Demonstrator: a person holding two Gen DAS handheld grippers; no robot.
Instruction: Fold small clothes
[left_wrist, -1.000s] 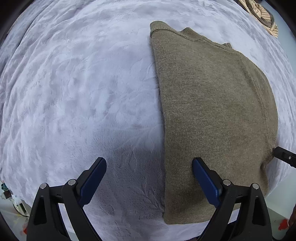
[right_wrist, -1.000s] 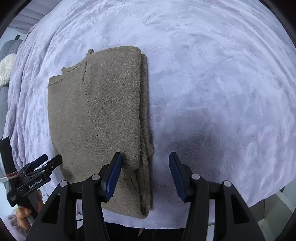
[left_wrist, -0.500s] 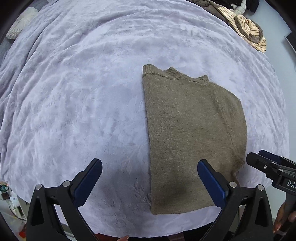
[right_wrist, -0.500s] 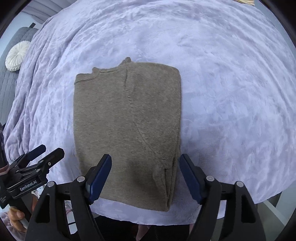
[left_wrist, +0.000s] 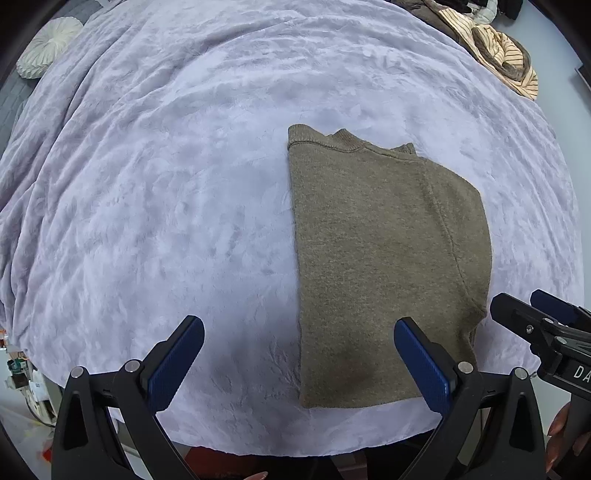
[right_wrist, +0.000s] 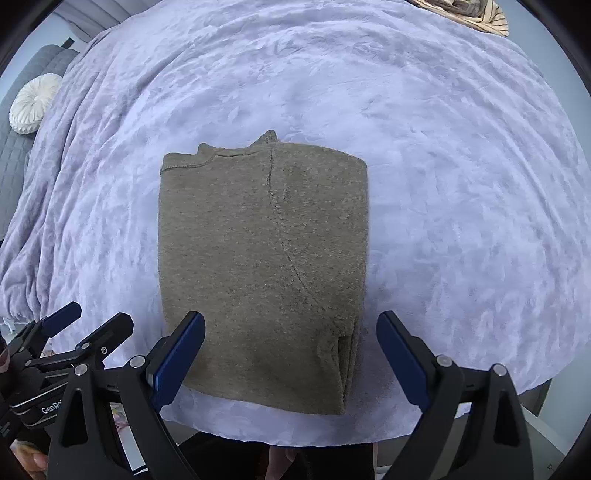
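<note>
Item: olive-brown knit sweater (right_wrist: 258, 266), folded into a rectangle, lying flat on a lavender plush blanket (right_wrist: 443, 166) that covers a bed; centre of the right wrist view, right of centre in the left wrist view (left_wrist: 388, 258).
Left gripper (left_wrist: 299, 354): blue-padded fingers (left_wrist: 175, 363) spread wide, grasping nothing, above the sweater's near left edge.
Right gripper (right_wrist: 291, 354): jaws opening, nothing pressed between them, sweater below.
Also present: striped garment (left_wrist: 506, 55), upper right; round white cushion (right_wrist: 33, 101), upper left.
</note>
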